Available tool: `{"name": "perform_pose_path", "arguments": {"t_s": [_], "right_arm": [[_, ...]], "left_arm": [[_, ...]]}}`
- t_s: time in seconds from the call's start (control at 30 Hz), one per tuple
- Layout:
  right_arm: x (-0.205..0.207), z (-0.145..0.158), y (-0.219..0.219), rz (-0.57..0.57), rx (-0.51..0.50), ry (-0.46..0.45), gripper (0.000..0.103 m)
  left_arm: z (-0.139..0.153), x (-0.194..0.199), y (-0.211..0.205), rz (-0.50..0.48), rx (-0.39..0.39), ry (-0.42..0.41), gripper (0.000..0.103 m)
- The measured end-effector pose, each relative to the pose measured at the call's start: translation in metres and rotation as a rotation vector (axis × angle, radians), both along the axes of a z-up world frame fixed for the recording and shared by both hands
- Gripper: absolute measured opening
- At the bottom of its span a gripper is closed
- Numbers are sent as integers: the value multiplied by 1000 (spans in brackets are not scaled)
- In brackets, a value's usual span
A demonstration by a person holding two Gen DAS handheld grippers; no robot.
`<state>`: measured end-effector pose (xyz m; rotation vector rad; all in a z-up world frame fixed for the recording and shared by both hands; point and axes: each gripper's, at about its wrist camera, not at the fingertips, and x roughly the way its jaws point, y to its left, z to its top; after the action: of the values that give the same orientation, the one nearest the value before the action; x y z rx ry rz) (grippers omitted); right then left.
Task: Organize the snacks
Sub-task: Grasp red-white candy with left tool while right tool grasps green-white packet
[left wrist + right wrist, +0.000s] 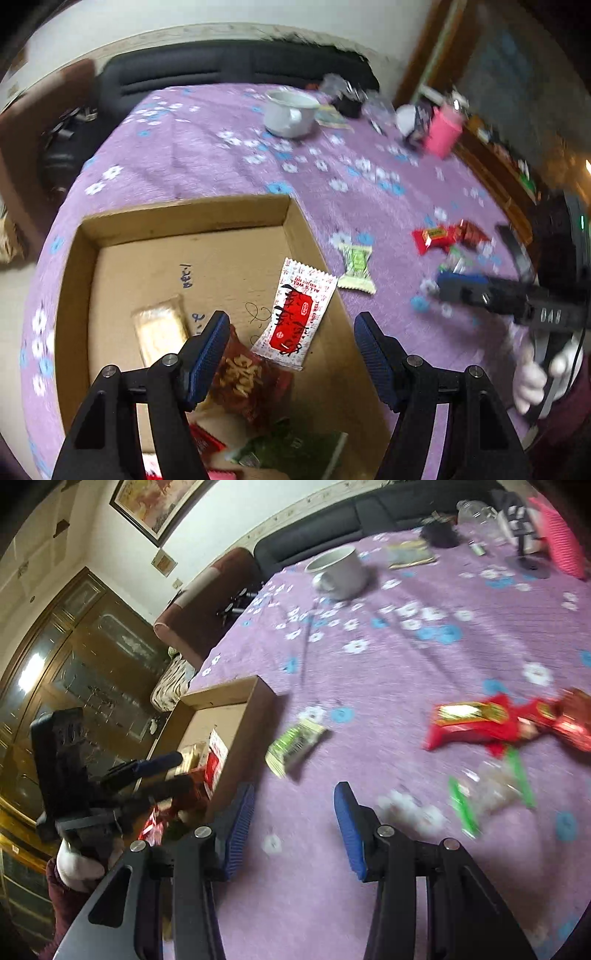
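My left gripper [292, 318] hangs open over the cardboard box [184, 218], with nothing pressed between its pads. Below it a white-and-red packet [295, 314] leans at the box's right wall, clear of both fingers. Also in the box are a brown snack bag [247, 384], a pale biscuit pack [159, 332] and a green packet [288, 450]. My right gripper [295, 790] stands open and empty just above the purple cloth. Ahead of it are a green-white packet [295, 746], red packets [472, 723] and a clear green-ended packet [487, 794].
A white mug [338, 572] and a pink container [557, 535] stand at the table's far side among small clutter. A black sofa [236, 66] runs behind the table. The box [236, 701] sits at the table's left edge, with a wooden cabinet [74, 664] beyond.
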<state>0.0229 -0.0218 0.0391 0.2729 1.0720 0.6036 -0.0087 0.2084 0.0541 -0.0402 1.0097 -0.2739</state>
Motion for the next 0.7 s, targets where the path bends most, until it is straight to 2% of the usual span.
{"name": "perform_pose_path", "arguments": {"t_s": [0.1, 0.3, 0.37, 0.43, 0.47, 0.57, 0.7], "right_arm": [[21, -10, 22, -11, -2, 40, 44], [46, -28, 49, -41, -55, 76, 44], [46, -28, 52, -49, -85, 53, 39], [47, -28, 54, -43, -124, 35, 21], [47, -29, 54, -35, -136, 31, 20], [41, -29, 51, -30, -145, 4, 20], [25, -19, 48, -54, -166, -49, 20]], "left_arm": [[-8, 9, -10, -51, 51, 25, 73], [-19, 22, -24, -119, 70, 58, 72], [-23, 21, -29, -141, 59, 69, 61], [-22, 19, -31, -154, 16, 77, 40], [-20, 18, -32, -154, 5, 73, 35], [-16, 16, -36, -133, 19, 48, 33], [-5, 7, -24, -97, -73, 17, 32]]}}
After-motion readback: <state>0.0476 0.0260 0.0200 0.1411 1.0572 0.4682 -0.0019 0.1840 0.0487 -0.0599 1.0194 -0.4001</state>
